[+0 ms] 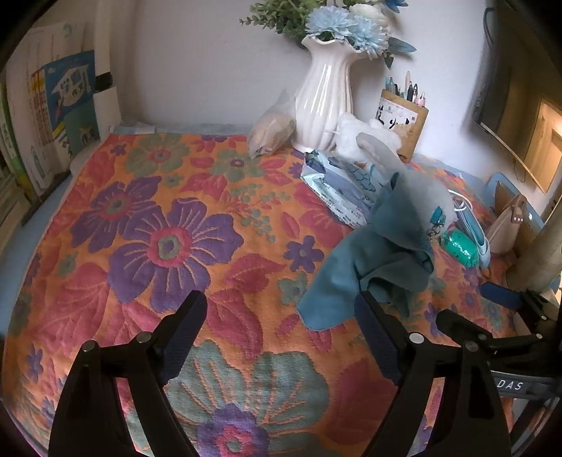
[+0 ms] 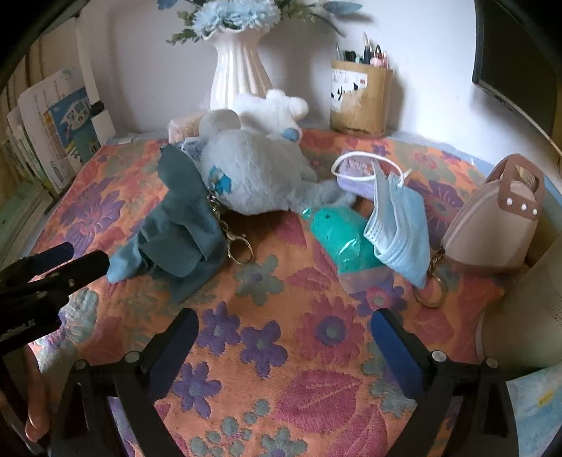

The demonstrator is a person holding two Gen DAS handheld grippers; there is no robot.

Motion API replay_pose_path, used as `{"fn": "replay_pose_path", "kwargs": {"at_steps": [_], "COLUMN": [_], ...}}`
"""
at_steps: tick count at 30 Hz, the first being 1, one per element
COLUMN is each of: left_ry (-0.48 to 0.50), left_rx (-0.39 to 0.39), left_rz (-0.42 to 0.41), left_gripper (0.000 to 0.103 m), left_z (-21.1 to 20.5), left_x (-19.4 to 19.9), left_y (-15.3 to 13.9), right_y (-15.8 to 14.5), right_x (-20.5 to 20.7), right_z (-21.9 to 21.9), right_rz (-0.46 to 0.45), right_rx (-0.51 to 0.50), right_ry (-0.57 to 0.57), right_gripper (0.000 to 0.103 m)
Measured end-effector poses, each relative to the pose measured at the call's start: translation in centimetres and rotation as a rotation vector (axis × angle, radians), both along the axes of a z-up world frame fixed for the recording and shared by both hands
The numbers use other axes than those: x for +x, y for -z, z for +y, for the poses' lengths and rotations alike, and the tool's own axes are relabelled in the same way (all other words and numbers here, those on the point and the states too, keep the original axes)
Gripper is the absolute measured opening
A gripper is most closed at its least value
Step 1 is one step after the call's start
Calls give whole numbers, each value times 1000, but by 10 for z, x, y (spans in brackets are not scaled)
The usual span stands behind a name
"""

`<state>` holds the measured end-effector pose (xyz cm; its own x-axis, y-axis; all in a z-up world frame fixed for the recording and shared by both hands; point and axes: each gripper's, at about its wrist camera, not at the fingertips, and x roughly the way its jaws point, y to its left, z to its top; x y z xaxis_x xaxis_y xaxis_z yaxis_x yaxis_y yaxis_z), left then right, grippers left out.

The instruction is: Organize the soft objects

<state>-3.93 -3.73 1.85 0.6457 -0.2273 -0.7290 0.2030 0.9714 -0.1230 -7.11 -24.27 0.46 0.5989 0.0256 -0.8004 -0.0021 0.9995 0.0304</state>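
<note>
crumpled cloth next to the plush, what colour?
Teal, plain with no pattern. The cloth shows best in the right wrist view, beside the grey-blue plush.

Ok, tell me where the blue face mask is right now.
In the right wrist view the blue face mask is right of centre, draped over the green case, with the beige pouch to its right.

White ribbed vase (image 2: pixel 239 75) of blue flowers (image 2: pixel 233 15), pen holder (image 2: pixel 360 98), books (image 1: pixel 61 112), floral tablecloth (image 1: pixel 140 246)
</note>
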Motion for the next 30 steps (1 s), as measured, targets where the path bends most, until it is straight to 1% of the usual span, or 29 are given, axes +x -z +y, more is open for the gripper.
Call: {"fn": "replay_pose_path", "kwargs": {"at_steps": [4, 6, 10, 30], "left_ry": [1, 3, 2, 1], "left_rx": [7, 14, 17, 20], "left_rz": [-8, -9, -1, 2], "left_gripper": [85, 85, 85, 85], "left_z": [-1, -2, -1, -2], "left_x": [-2, -2, -1, 0], "left_y": [-1, -1, 0, 0], "right_y": [5, 5, 7, 7], "right_x": [4, 4, 5, 5], "right_z": [-3, -1, 0, 1], "right_rz": [36, 38, 48, 49], "right_rx": [5, -1, -11, -17], "right_ry": [15, 16, 14, 16], "right_gripper": [99, 101, 103, 103]}}
